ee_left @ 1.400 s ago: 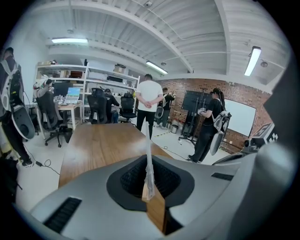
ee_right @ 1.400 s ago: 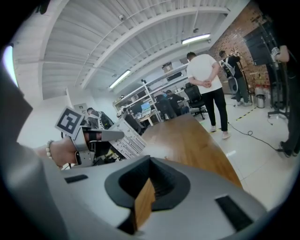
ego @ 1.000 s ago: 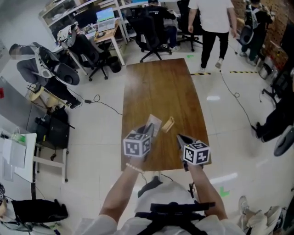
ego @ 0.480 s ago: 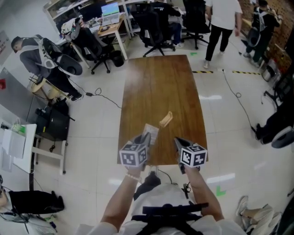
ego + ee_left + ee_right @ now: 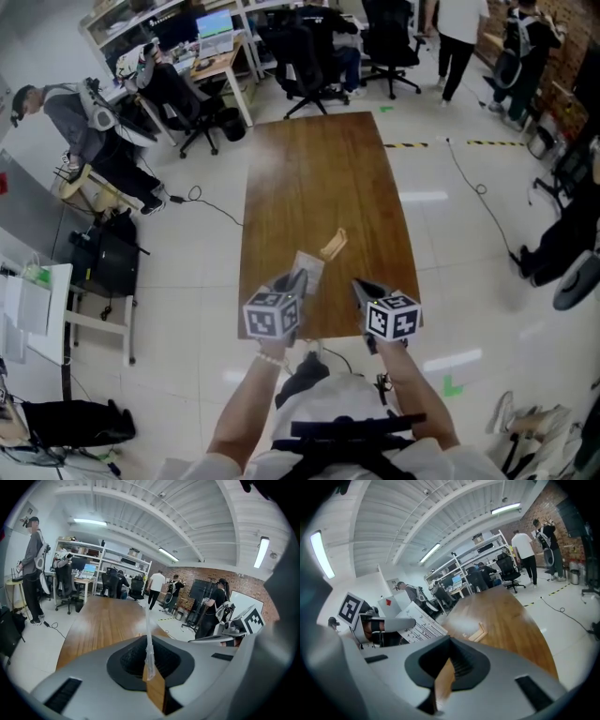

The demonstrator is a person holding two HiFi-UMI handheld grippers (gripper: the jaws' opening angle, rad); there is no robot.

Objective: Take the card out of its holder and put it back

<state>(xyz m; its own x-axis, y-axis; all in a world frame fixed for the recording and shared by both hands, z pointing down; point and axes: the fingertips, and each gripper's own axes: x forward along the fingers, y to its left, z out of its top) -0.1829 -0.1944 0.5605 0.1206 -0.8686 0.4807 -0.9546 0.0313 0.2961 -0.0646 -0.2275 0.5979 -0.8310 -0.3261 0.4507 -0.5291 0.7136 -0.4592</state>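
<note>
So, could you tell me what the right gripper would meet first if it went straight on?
Most likely the wooden table, just short of the card holder lying on it, though depth is unclear.

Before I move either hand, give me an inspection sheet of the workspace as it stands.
Surface: wooden table, bare apart from the job's things.
Job's things: card is out of its holder and pinched in the left gripper over the table's near end. The wooden holder lies on the table just beyond it.
Clutter: nothing seen on the table.
Grippers: left gripper shut on the card. Right gripper shut, nothing between its jaws, beside the left.
Cables: black cable on the floor left of the table, second cable on the right.
Surroundings: office chairs and desks past the far end. A person stands at left.
</note>
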